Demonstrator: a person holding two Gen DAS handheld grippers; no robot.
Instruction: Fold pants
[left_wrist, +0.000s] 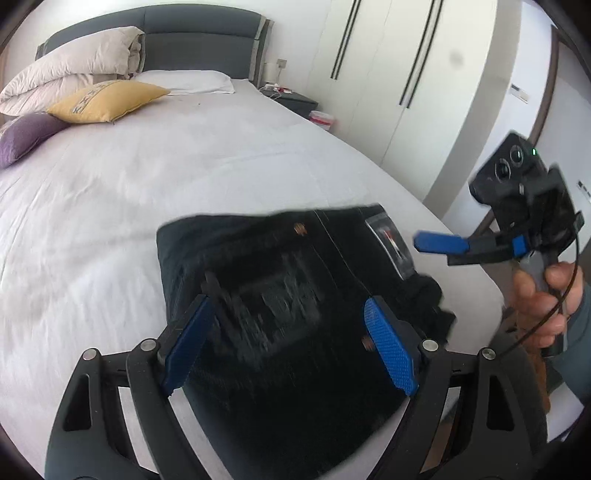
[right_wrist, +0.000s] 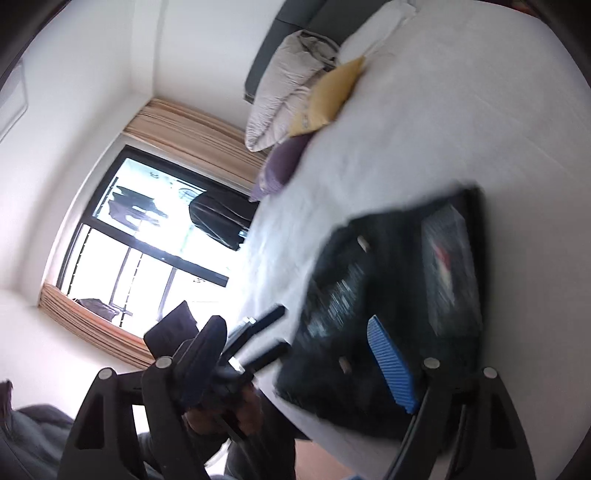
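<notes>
Pants (left_wrist: 280, 306) motion-blurred; lower part cut off by frame edge.

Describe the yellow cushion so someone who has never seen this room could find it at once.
Start at the dark grey headboard of the white-sheeted bed. At its left end lies a folded beige duvet. The yellow cushion leans against its front, with a purple cushion beside it: it is the only yellow thing, with a patterned band across it.
</notes>
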